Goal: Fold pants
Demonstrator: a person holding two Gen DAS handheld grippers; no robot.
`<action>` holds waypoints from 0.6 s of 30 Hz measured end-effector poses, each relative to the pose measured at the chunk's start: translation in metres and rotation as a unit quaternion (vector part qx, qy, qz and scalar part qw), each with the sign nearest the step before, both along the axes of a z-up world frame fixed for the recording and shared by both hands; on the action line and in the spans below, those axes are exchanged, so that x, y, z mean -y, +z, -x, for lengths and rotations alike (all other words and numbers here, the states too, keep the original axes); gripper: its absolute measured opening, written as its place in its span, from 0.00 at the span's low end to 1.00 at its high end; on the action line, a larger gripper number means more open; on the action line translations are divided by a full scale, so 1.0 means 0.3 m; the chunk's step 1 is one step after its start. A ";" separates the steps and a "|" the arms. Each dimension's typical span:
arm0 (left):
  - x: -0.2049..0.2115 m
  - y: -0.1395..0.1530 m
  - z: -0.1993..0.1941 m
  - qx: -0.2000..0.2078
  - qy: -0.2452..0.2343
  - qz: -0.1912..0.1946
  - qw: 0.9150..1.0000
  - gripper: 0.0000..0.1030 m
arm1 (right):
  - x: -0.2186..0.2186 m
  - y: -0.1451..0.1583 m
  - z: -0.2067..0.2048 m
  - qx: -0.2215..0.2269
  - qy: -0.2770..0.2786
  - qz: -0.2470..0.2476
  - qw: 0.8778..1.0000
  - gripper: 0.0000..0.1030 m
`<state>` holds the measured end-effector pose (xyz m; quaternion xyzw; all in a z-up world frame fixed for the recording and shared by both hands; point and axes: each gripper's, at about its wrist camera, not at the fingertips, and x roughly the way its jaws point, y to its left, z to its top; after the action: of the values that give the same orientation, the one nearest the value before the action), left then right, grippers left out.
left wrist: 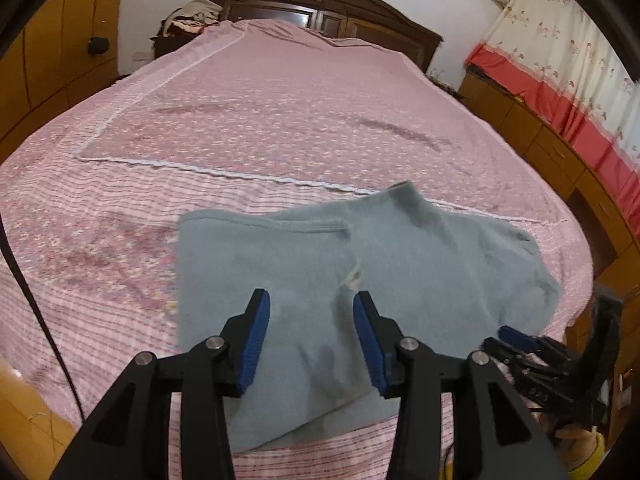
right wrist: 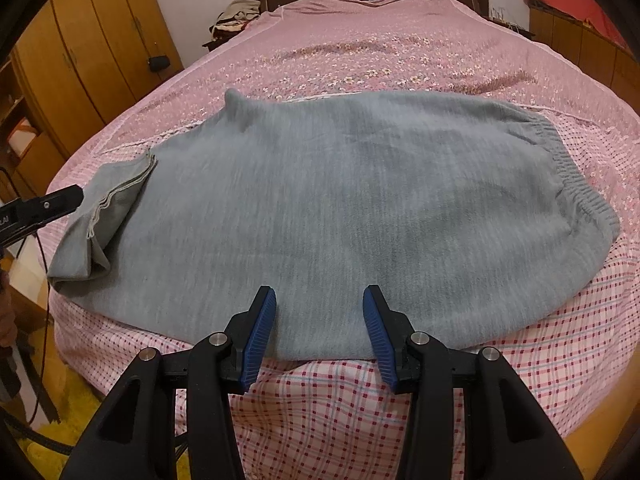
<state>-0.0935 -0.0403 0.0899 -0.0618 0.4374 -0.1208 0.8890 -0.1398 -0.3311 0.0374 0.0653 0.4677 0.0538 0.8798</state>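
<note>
Pink bed (right wrist: 400, 52) lies bare beyond grey pants (right wrist: 320, 208); your L gripper (left wrist: 311, 304) & R gripper (right wrist: 319, 300) both spread over near edge; ribbed waistband (right wrist: 576, 176) shows in R view only.

Grey knit pants (right wrist: 340, 208), folded over, flat on pink bedspread, ribbed waistband at right, cuffs left

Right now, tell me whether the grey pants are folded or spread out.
Partly folded: the grey pants lie flat on the bed, leg ends doubled over, waistband exposed.
</note>
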 end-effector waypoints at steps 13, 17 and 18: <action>-0.161 -0.052 0.017 -0.011 0.071 -0.010 0.997 0.44 | -0.120 0.070 -0.085 -0.013 0.051 0.007 0.999 0.46; -0.186 -0.078 0.016 -0.019 0.079 -0.003 0.997 0.44 | -0.191 0.094 -0.122 -0.014 0.074 0.020 0.997 0.46; -0.188 -0.085 0.015 -0.021 0.079 -0.001 0.997 0.44 | -0.208 0.100 -0.128 -0.014 0.081 0.020 0.996 0.46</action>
<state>-0.0979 0.0160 0.0645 -0.0978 0.4499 -0.0479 0.8864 -0.1014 -0.2686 0.0675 0.0100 0.4847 0.1148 0.8670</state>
